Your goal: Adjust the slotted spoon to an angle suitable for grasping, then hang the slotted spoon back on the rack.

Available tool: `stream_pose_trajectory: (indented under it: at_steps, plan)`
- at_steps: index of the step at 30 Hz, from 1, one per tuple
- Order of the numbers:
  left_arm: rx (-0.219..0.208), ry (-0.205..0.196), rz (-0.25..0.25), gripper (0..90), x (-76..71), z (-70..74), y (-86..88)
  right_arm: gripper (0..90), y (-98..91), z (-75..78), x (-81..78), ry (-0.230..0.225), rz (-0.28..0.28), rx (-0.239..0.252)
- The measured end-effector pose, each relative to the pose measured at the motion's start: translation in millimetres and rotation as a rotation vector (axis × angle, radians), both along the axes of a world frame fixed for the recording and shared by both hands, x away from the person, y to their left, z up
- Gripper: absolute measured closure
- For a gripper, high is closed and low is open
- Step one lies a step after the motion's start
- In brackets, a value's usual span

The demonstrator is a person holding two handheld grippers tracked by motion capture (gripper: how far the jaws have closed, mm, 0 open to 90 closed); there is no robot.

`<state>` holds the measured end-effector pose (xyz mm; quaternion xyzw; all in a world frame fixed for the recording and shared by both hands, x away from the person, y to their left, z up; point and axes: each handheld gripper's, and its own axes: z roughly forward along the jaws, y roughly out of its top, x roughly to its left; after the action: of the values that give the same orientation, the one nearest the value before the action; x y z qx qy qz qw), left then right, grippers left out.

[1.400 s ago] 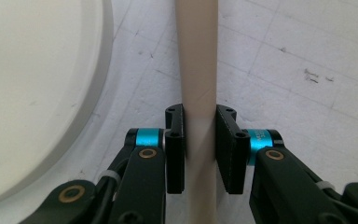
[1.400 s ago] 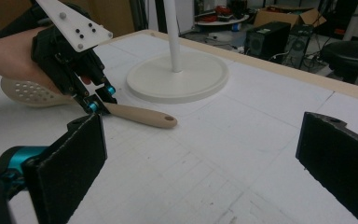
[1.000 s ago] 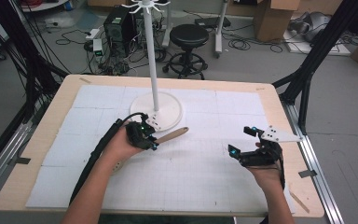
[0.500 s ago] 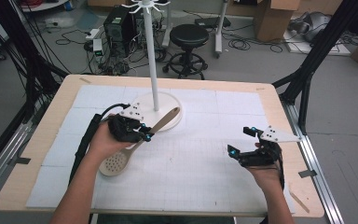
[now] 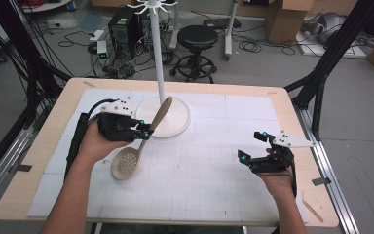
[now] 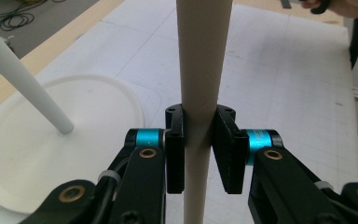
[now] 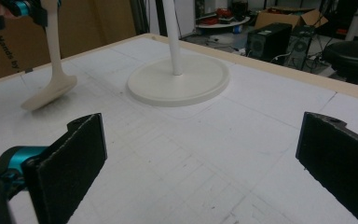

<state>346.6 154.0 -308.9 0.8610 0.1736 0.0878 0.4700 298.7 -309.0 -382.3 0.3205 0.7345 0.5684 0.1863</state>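
White gridded table carries a hook stand at upper centre of the high view. Left gripper, left of centre, is clamped on the slotted spoon handle, bowl hanging low. Right gripper, lower right, stands wide open, empty. Advice: keep firm clamp, lift steadily, tilt handle end toward a hook.
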Motion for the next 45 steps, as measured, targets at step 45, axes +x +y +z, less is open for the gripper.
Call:
stream_pose_trajectory:
  at_steps: [45]
  plan:
    - [-0.208,-0.093,0.024,75.5,4.1,63.9,51.7,0.8,6.0,-0.5,-0.9,0.003,0.019,-0.023]
